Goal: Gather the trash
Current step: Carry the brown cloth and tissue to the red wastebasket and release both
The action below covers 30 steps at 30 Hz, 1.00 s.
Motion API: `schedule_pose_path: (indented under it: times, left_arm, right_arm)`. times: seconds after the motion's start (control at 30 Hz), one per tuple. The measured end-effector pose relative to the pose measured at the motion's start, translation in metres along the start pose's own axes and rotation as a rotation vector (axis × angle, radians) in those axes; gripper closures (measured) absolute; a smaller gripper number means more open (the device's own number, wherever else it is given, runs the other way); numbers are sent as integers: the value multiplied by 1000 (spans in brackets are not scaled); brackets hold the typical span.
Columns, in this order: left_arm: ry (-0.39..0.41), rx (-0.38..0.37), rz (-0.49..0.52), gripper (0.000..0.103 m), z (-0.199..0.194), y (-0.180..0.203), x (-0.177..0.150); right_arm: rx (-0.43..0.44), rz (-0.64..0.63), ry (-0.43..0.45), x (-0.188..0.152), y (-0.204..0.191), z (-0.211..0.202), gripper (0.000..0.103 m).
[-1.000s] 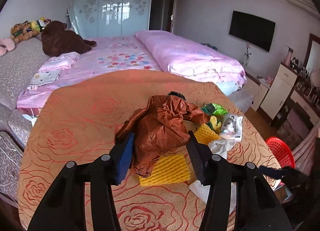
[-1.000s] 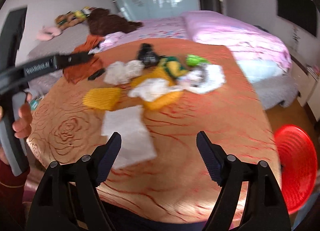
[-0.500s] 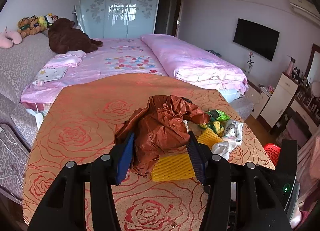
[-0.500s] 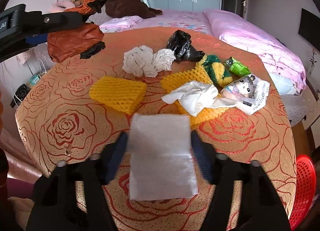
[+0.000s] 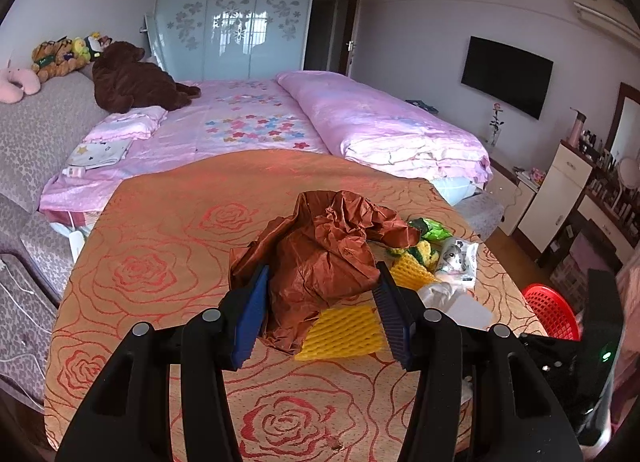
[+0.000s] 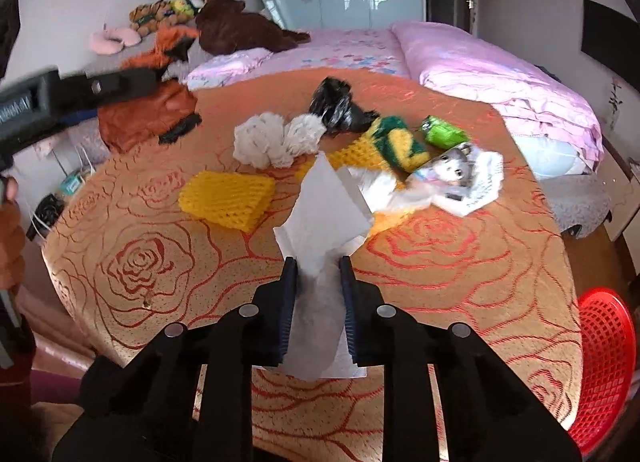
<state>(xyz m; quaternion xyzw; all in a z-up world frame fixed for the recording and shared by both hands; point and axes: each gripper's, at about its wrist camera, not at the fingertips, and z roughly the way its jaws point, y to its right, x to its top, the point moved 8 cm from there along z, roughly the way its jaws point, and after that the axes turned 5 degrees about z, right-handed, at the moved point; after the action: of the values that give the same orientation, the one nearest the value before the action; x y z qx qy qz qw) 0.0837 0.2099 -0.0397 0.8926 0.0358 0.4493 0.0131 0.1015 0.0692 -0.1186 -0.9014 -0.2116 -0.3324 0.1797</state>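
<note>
**Right-wrist and left-wrist status: both grippers loaded with trash**

Right-wrist view: the right gripper (image 6: 318,266) has its jaws clamped on a white paper sheet (image 6: 326,210). The sheet stands up out of the jaws, folded, above the table (image 6: 440,270), which carries an orange cloth with a red rose pattern. Its lower edge hangs between the fingers toward the camera.

Items lying on the table beyond the sheet:
- yellow foam net (image 6: 228,198), left of the sheet;
- white crumpled wad (image 6: 276,138), behind the foam net;
- black plastic bag (image 6: 336,106), touching the far side of the wad;
- green-and-yellow wrapper (image 6: 396,142), with a small green packet (image 6: 442,134) just beside it;
- white bag with a cat picture (image 6: 460,178), right of the sheet.

A red basket (image 6: 604,366) stands on the floor at the table's right edge.

Left-wrist view: the left gripper (image 5: 320,294) holds a crumpled brown plastic bag (image 5: 320,246) between its blue pads (image 5: 250,314). The jaws stand fairly wide, pressed against the bag's two sides. The bag hangs above the table (image 5: 160,262); the same yellow foam net (image 5: 344,330) shows beneath it. In the right-wrist view this gripper (image 6: 132,82) appears at the left edge with the brown bag (image 6: 144,118) raised over the table's far left side.

A pink bed (image 5: 280,126) lies beyond the table.
</note>
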Motion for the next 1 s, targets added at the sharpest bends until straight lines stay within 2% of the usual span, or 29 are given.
schedule_pose_path:
  times: [0.3, 0.8, 1.0]
  left_arm:
    - [9, -30, 26, 53, -3, 17, 1]
    - [-12, -120, 102, 53, 15, 76, 6]
    - [-16, -160, 145, 53, 21, 106, 7]
  right_arm:
    - [-15, 57, 85, 16, 25, -41, 83]
    - [-150, 182, 157, 29, 102, -74, 83]
    - [-217, 254, 181, 24, 139, -92, 83]
